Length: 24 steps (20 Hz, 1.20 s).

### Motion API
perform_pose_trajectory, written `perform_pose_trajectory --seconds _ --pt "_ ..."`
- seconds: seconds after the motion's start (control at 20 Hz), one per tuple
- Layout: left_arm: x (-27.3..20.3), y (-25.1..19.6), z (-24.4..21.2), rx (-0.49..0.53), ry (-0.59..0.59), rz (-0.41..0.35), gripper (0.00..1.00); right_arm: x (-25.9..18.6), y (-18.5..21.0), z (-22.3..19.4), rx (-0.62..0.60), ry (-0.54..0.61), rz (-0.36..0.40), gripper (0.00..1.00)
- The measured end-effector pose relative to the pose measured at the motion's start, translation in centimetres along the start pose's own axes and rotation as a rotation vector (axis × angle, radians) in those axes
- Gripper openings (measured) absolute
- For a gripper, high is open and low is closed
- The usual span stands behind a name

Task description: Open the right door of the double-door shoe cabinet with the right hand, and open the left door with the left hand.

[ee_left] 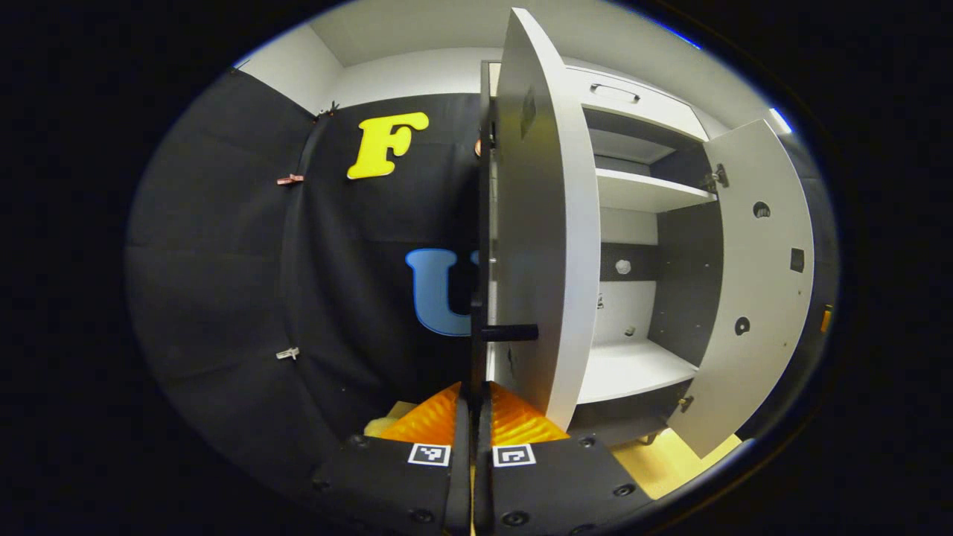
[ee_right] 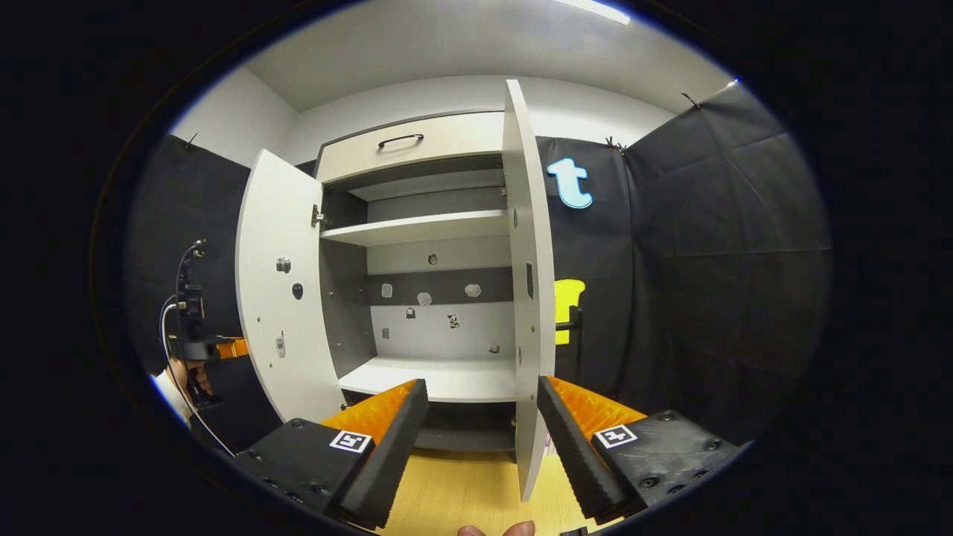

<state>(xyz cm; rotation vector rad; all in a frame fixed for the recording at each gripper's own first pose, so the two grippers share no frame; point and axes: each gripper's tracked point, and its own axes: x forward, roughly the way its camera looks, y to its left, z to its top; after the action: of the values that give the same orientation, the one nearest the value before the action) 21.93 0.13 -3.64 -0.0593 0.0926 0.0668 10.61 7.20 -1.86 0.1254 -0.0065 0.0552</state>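
R gripper (ee_right: 482, 439) open; both doors (ee_right: 527, 283) open.

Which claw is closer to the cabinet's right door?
Right. The right claw straddles the free edge of the right door, fingers apart; the left claw sits far off, beyond the left door.

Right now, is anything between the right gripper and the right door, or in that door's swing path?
Nothing visible. The right door stands open, its free edge between the open jaws of the right gripper, close to the right-hand one. Beyond its outer side hangs the booth wall cloth, with no object between them.
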Motion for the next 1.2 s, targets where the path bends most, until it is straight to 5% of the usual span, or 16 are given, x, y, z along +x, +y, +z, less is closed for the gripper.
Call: perform_pose_trajectory --seconds 0.3,0.55,1.2 --pt "-0.2 -1.5 0.3 -0.029 -0.006 -0.105 0.05 0.1 0.0 0.2 -0.008 -0.018 0.016 0.93" --pt "-0.8 -4.3 1.0 -0.163 -0.005 -0.182 0.11 0.1 0.1 0.1 -0.010 -0.014 0.025 0.93" --pt "-0.8 -0.9 1.1 0.000 -0.034 -0.095 0.12 -0.1 0.3 0.1 0.005 -0.013 0.035 0.93"
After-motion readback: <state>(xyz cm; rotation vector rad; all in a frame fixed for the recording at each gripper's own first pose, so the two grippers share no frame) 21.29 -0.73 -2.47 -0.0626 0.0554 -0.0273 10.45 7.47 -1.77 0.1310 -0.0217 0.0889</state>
